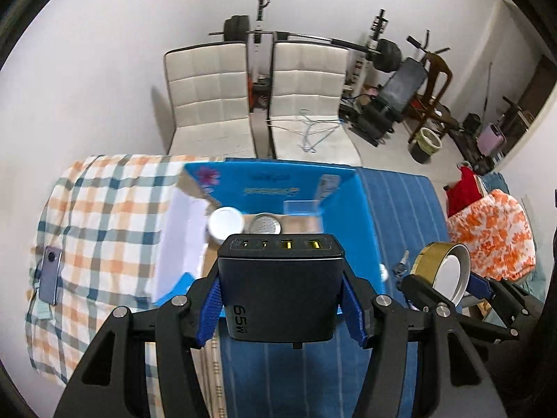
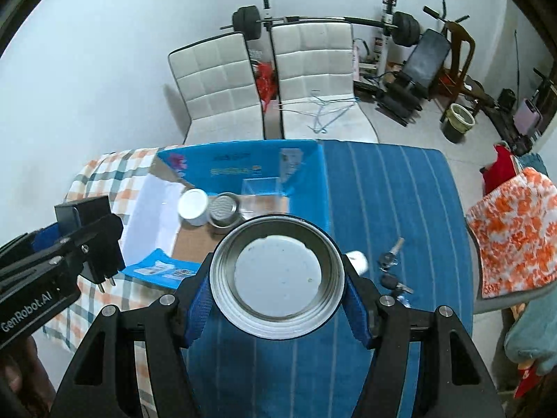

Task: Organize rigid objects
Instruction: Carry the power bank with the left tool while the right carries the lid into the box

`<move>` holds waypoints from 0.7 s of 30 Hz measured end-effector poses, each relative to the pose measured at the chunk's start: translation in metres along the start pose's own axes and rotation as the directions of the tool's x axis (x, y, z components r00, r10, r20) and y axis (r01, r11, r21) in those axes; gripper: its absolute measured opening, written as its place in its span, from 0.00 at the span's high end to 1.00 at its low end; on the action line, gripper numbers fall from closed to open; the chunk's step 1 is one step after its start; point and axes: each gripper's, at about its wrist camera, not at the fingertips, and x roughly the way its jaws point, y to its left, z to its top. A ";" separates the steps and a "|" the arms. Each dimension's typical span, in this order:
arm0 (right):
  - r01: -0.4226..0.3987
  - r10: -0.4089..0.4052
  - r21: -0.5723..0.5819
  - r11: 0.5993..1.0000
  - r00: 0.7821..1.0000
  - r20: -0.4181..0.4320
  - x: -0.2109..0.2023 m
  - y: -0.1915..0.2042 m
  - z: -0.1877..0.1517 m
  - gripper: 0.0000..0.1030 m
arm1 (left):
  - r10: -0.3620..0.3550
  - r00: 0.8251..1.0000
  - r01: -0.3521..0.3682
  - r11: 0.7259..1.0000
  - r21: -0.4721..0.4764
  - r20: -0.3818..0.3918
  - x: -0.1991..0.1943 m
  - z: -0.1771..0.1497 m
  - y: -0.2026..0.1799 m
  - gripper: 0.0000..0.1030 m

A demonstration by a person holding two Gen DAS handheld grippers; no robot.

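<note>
Your left claw [image 1: 282, 296] is clenched on a black charger [image 1: 280, 289], its blue pads [image 1: 210, 310] pressed against both sides; the charger's end with 4 ports faces away from you and "65W" is printed on its near face. From the right wrist view the same charger [image 2: 83, 223] shows at the left edge with its plug prongs pointing down, held above the checked cloth [image 2: 104, 174] just beside the box. Your right claw [image 2: 278, 285] is grasping a round metal lid [image 2: 278, 275], open side toward the camera, with a pale disc inside its threaded rim; from the left wrist view that lid [image 1: 447, 271] has a gold band on its outside. Ahead of both claws an open blue cardboard box [image 2: 306, 188] sits on the tabletop, which is covered by a blue striped cloth [image 2: 393, 209]. Inside the box a white jar [image 2: 193, 207] and a small metal tin [image 2: 224, 214] stand side by side, touching or nearly so. A bunch of keys [image 2: 391, 268] lies on the striped cloth to the right of the lid, well apart from the box. A phone [image 1: 50, 275] rests on the checked cloth at the far left
</note>
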 end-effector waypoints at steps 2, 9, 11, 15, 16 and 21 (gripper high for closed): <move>-0.003 0.003 -0.008 1.000 1.000 -0.009 0.008 0.012 0.002 0.35 | 0.002 1.000 -0.002 1.000 -0.014 -0.007 0.001 -0.001 0.012 0.46; -0.101 0.102 0.019 0.995 0.988 -0.115 0.075 0.029 -0.001 0.34 | -0.009 0.997 0.003 0.997 -0.080 -0.077 0.029 -0.001 0.054 0.46; -0.124 0.127 0.033 0.992 0.979 -0.160 0.107 0.034 -0.006 0.34 | -0.017 0.992 0.004 0.994 -0.105 -0.123 0.050 0.000 0.070 0.46; -0.165 0.178 0.075 0.983 0.955 -0.239 0.166 0.044 -0.013 0.34 | -0.045 0.974 0.016 0.991 -0.133 -0.221 0.094 0.000 0.091 0.46; -0.170 0.184 0.079 0.982 0.950 -0.251 0.179 0.048 -0.015 0.34 | -0.055 0.966 0.020 0.990 -0.137 -0.252 0.108 0.000 0.093 0.46; -0.160 0.186 0.109 0.981 0.934 -0.306 0.226 0.055 -0.020 0.34 | -0.094 0.926 0.039 0.987 -0.156 -0.366 0.164 0.000 0.101 0.46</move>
